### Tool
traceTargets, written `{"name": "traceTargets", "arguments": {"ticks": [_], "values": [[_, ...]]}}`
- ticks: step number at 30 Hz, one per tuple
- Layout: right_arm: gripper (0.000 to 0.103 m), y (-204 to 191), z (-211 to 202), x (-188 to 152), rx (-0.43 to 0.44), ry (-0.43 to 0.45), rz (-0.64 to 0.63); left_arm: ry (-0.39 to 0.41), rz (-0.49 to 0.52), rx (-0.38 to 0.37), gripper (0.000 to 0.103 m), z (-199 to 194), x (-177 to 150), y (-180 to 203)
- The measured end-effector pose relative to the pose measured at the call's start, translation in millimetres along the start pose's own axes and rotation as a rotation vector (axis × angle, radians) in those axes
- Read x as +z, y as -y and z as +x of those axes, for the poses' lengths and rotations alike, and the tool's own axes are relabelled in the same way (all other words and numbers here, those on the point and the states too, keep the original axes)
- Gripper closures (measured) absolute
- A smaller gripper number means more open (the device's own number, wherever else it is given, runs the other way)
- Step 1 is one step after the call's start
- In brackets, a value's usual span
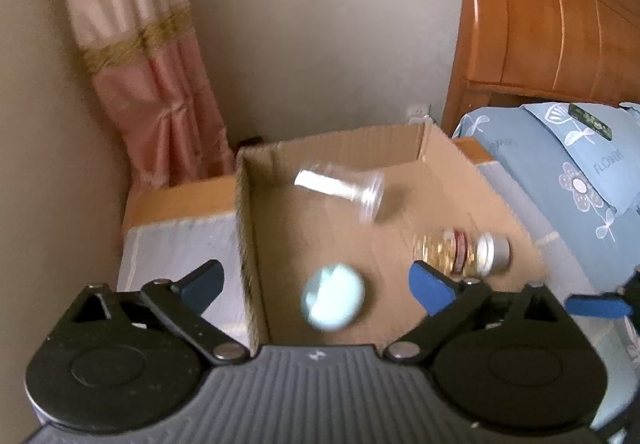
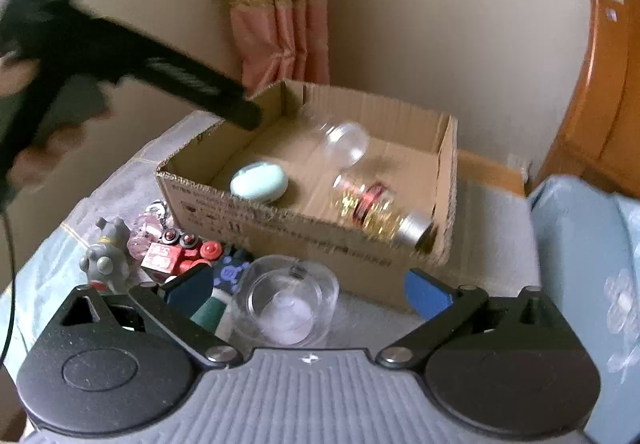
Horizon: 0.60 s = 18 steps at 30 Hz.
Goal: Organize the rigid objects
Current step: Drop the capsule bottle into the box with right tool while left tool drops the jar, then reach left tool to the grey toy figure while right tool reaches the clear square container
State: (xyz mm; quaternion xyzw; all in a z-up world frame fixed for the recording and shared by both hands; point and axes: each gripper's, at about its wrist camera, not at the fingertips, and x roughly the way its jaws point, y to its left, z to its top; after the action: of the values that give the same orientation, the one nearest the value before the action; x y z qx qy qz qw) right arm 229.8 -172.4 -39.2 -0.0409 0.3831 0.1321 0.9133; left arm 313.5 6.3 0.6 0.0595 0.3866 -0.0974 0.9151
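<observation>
Inside the cardboard box (image 1: 448, 164), a mint round case (image 1: 333, 297) lies between the wide-spread, empty fingers of the left gripper (image 1: 316, 284). Likewise spread and empty, the right gripper (image 2: 308, 286) frames a clear glass bowl (image 2: 286, 302) outside the box; a gold-filled jar (image 2: 380, 212) lies beyond its fingertips.

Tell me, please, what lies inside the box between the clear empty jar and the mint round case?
Nothing: only bare cardboard floor of the box separates the clear jar from the mint case, in both wrist views.
</observation>
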Motion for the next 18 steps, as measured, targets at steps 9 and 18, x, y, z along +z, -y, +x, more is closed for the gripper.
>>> {"name": "traceTargets", "arguments": {"ticks": [9, 18], "values": [[0.000, -4, 36, -12, -0.029, -0.067, 0.170, -0.031, -0.058, 0.082, 0.004, -15, -64, -10], [0.000, -7, 54, -14, -0.092, -0.096, 0.201, 0.004, -0.055, 0.031, 0.004, -27, -101, -17]]}}
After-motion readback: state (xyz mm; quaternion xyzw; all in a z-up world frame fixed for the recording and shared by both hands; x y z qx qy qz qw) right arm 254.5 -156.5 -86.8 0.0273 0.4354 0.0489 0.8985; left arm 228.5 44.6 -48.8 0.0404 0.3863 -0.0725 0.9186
